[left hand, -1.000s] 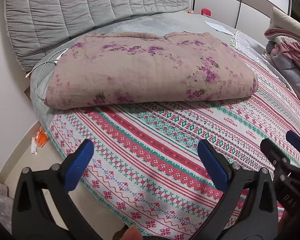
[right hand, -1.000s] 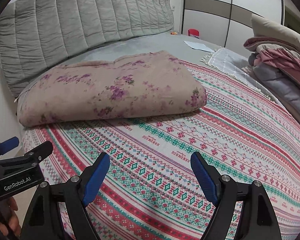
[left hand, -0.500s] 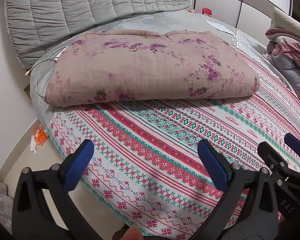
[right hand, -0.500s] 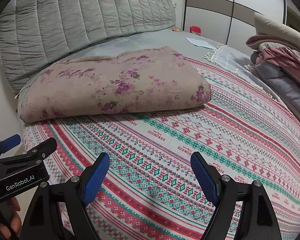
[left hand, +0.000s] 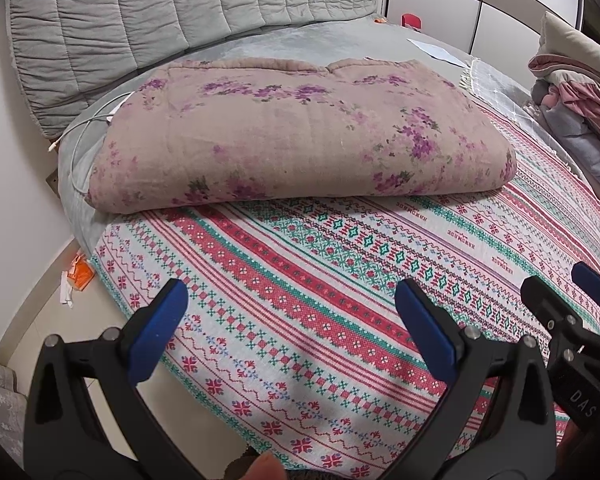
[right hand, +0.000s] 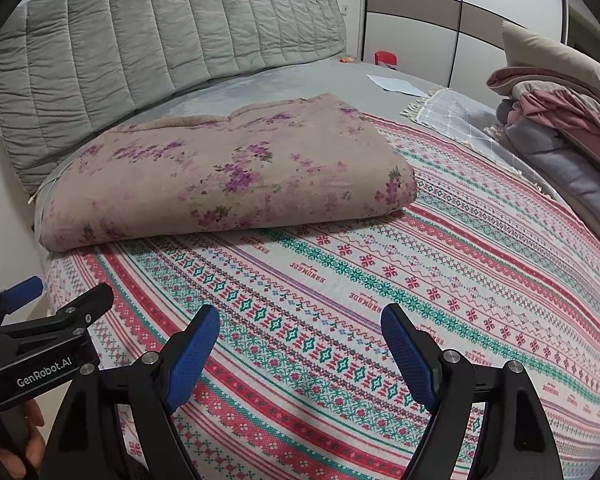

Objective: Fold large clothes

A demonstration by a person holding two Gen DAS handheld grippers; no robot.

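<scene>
A folded beige quilt with purple flowers lies across the bed ahead of both grippers; it also shows in the right wrist view. Under and in front of it spreads a red, green and white patterned blanket, also seen in the right wrist view. My left gripper is open and empty, above the blanket's near edge. My right gripper is open and empty, above the blanket. Each gripper shows at the edge of the other's view.
A grey padded headboard stands behind the bed. A pile of pink and grey bedding lies at the right. A white cable trails off the quilt's left end. Orange litter lies on the floor at the left. Wardrobe doors stand at the back.
Both grippers have moved forward and slightly up toward the quilt, which looks larger and nearer. Both stay open and empty.
</scene>
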